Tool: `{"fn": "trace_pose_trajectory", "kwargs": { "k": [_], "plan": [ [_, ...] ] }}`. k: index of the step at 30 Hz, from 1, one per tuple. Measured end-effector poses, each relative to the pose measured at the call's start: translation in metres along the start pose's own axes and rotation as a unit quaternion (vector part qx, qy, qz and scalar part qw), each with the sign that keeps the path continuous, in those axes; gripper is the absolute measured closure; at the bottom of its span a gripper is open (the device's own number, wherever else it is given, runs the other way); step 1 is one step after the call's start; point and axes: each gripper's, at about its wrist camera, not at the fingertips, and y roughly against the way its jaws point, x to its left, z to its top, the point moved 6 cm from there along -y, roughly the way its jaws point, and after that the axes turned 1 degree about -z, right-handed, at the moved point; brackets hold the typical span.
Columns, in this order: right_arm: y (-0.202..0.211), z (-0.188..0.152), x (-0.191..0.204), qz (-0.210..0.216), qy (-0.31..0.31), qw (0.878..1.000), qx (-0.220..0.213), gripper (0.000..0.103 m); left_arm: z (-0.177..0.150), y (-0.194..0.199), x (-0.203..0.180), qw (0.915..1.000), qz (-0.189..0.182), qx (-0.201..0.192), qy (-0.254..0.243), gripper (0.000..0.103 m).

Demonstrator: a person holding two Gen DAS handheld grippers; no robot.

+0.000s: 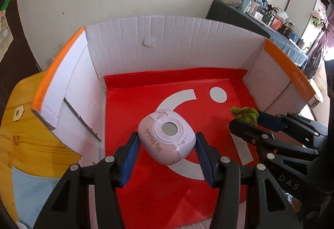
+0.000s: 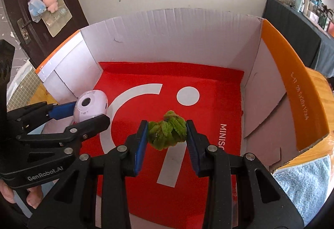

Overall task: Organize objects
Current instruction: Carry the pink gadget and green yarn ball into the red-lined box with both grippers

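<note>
My left gripper (image 1: pixel 167 141) is shut on a pink My Melody device (image 1: pixel 167 137) with a round lens, held above the red floor of an open cardboard box (image 1: pixel 146 45). My right gripper (image 2: pixel 167 133) is shut on a green fuzzy scrunchie (image 2: pixel 167 132), held over the box floor. In the left wrist view the right gripper (image 1: pixel 246 120) and the scrunchie (image 1: pixel 245 115) show at the right. In the right wrist view the left gripper (image 2: pixel 83 112) and the device (image 2: pixel 90 106) show at the left. The box (image 2: pixel 167 41) has white walls and orange flap edges.
The box stands on a wooden table (image 1: pixel 25 145) with a light blue towel (image 2: pixel 306 187) at its near side. A red sheet with white markings (image 2: pixel 187 95) lines the box floor. A dark door (image 2: pixel 41 10) and a cluttered shelf (image 1: pixel 271 16) lie beyond.
</note>
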Motion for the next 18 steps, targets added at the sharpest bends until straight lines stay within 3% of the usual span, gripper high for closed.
{"fn": "trace_pose_trajectory", "kwargs": {
  "k": [18],
  "plan": [
    [-0.008, -0.017, -0.01, -0.016, -0.001, 0.999, 0.03, 0.069, -0.011, -0.018, 0.004, 0.9996, -0.008, 0.028, 0.004, 0.047]
  ]
}}
